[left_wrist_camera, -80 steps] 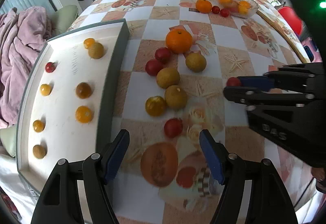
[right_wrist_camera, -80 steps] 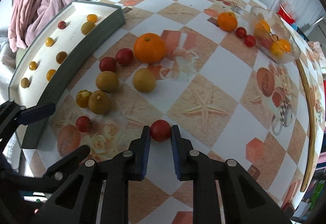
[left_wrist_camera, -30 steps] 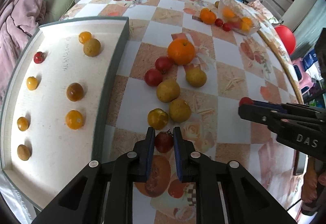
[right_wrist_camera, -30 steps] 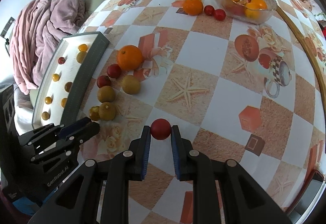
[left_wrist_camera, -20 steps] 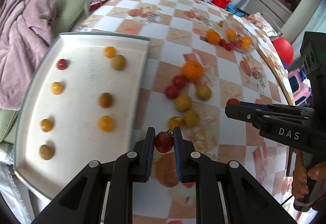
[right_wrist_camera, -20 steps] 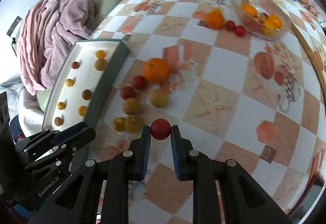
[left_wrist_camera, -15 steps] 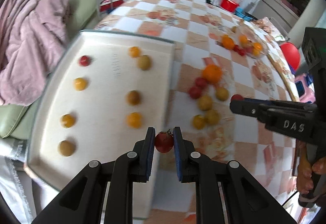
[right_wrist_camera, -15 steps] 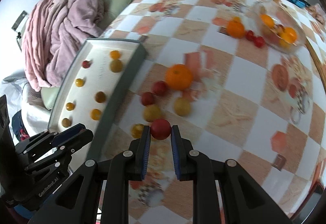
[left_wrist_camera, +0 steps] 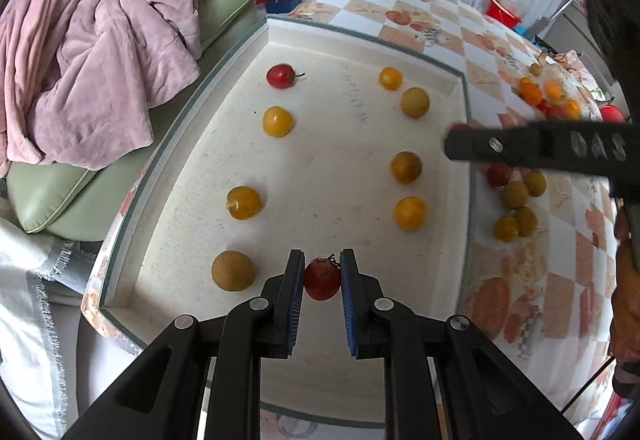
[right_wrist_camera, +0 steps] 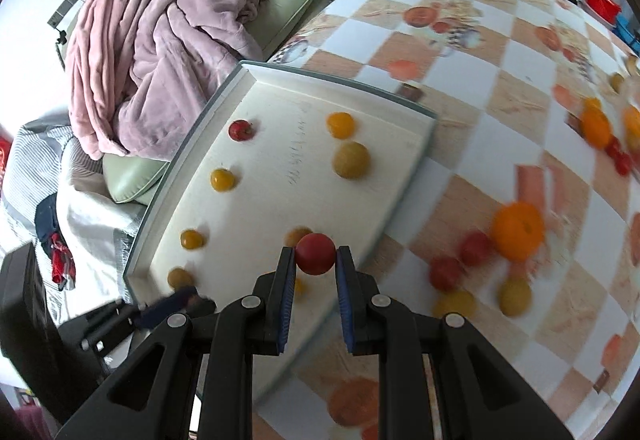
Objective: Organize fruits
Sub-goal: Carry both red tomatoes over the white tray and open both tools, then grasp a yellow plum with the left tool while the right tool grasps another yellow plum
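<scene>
Over the white tray (left_wrist_camera: 352,167), the left gripper (left_wrist_camera: 322,280) has swung in from the loose pile on the checkered tablecloth (right_wrist_camera: 500,87), jaws pinched on a stemmed cherry tomato (left_wrist_camera: 321,278), so placement in a row looks imminent. The right gripper (right_wrist_camera: 315,260) has followed, clamping a smooth red tomato (right_wrist_camera: 315,248) above the tray's near edge. Only the right wrist view shows the large orange (right_wrist_camera: 517,236).

The raised letters "DAS" are read on the side of the right tool (left_wrist_camera: 460,127), seen blurred in the left wrist view. Faint handwritten marks are seen on the white tray (left_wrist_camera: 360,99), but they cannot be made out. No other text is legible.
</scene>
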A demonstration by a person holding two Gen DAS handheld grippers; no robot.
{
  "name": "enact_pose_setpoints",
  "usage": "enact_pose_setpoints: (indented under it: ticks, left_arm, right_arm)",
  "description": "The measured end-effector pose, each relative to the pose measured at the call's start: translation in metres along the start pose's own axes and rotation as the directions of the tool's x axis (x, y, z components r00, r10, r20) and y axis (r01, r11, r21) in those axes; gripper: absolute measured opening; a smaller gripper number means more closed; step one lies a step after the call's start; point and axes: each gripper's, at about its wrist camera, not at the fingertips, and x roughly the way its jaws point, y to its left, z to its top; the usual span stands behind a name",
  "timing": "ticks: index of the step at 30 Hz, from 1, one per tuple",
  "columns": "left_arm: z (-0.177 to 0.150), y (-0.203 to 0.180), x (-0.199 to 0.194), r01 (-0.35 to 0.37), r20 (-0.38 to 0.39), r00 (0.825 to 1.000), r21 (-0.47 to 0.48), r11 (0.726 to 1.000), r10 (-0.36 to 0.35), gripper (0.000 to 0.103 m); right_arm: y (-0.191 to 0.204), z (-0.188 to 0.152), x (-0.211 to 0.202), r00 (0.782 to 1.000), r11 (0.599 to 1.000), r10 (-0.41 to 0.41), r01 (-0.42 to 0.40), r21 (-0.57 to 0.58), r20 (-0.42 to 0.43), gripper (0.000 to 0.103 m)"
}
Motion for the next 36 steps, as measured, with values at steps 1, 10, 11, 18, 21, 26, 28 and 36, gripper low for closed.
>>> enact_pose_setpoints:
  ticks: [1,10,11,18,21,26,28,36]
  left_arm:
    - [0.000,0.000,0.001,-0.002,0.000,1.000,0.005,1.000,0.002,0.019]
    - [-0.004,0.002,0.011,-0.021,-0.015,1.000,0.039,0.999,0.021,0.019]
    - [-0.004,0.001,0.011,-0.025,-0.015,1.000,0.039,0.999,0.025,0.019]
    - [-0.008,-0.005,0.018,-0.051,-0.032,0.998,0.080,0.995,0.054,0.021]
    - [-0.008,-0.007,0.019,-0.056,-0.036,0.998,0.096,0.994,0.060,0.064]
    - [-0.006,-0.007,0.011,-0.084,0.008,0.996,0.101,0.991,0.084,0.079]
    - [-0.005,-0.009,0.012,-0.089,-0.003,0.996,0.112,0.990,0.090,0.079]
    - [-0.001,-0.025,-0.001,-0.088,0.015,0.996,0.144,0.986,0.087,0.079]
  right_arm:
    - [0.003,0.003,0.004,1.000,1.000,-0.005,0.005,-0.006,-0.003,0.022]
    - [0.018,0.023,0.039,0.998,0.999,-0.042,0.041,-0.028,-0.038,0.022]
    - [0.018,0.024,0.042,0.998,0.998,-0.047,0.046,-0.031,-0.045,0.022]
    - [0.018,0.025,0.055,0.995,0.997,-0.070,0.068,-0.041,-0.075,0.026]
    - [0.021,0.025,0.054,0.996,0.998,-0.046,0.042,-0.041,-0.079,0.048]
    - [0.022,0.024,0.040,0.999,0.999,-0.028,0.027,-0.030,-0.033,0.065]
    - [0.018,0.022,0.030,1.000,1.000,-0.021,0.021,-0.014,-0.010,0.066]
    - [-0.018,-0.001,-0.018,0.995,0.996,-0.080,0.077,0.049,0.066,0.069]
